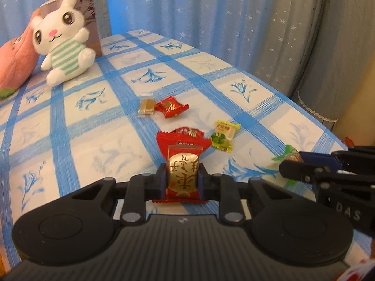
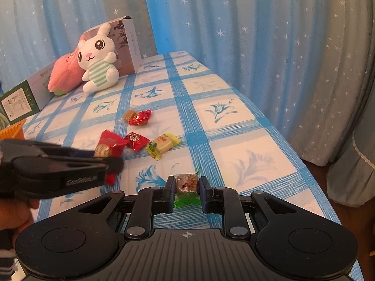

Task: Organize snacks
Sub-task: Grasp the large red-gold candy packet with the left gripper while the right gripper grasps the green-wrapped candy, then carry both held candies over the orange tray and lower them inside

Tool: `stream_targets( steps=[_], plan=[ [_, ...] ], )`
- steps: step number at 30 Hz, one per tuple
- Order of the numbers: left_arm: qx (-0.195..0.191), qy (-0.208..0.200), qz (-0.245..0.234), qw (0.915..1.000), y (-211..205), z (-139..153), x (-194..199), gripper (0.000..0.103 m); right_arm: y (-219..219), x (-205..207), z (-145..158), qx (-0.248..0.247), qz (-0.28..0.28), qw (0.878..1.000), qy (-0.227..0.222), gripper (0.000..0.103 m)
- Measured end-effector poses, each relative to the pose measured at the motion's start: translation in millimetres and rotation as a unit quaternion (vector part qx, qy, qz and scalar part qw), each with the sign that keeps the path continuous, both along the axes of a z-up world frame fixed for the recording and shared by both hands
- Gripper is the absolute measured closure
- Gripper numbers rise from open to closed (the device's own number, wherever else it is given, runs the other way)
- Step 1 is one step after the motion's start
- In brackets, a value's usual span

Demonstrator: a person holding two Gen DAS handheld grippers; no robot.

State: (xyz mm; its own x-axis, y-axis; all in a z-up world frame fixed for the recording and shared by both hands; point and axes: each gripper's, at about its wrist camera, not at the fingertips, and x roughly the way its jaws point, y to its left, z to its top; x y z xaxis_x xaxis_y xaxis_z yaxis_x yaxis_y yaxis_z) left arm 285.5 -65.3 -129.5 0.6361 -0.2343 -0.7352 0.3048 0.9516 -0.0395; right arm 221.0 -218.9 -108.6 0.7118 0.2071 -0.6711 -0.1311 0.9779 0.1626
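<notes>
Snacks are being picked up now, one in each claw. We think the picking-up step is done for these two, and the next move is to carry them to where they belong. That may be the orange tray (image 2: 13, 128) at the left edge, but we cannot be sure. We need to lift gently so nothing slips out.

Our left claw (image 1: 182, 178) is nearly closed and pinches a big red candy (image 1: 182, 161) with a gold label. The pads press on both of its sides. Its bottom edge looks to be just at the blue checked cloth (image 1: 70, 128).

Our right claw (image 2: 186, 192) is pressed in tight on a small green candy (image 2: 186, 187) with a brown middle. It sits low over the cloth, near the front edge of the table.

Four snacks lie loose on the cloth farther back: a yellow candy (image 2: 163, 145), a small red candy (image 2: 137, 141), another red candy (image 2: 140, 117) and a brown candy (image 2: 129, 115) just beside it. We still have to sort those.

A white bunny toy (image 2: 99, 59) leans on a box (image 2: 127, 44) at the far end, well apart from the snacks.
</notes>
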Motion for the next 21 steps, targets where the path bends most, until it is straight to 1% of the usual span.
stream_targets(
  steps=[4,8,15,21],
  plan=[
    [-0.019,0.011,0.022,0.9995,10,10,-17,0.081,-1,-2,6,0.003,0.0,1.0,-0.001,0.082],
    [-0.032,0.012,0.039,0.9987,20,28,-37,0.081,2,-5,18,0.009,0.005,1.0,-0.006,0.082],
    [-0.048,-0.003,0.073,0.9962,44,69,-72,0.081,10,-20,58,0.022,0.023,0.999,-0.028,0.082],
    [-0.048,-0.015,0.092,0.9944,61,101,-103,0.081,23,-40,93,0.027,0.046,0.998,-0.043,0.082]
  ],
)
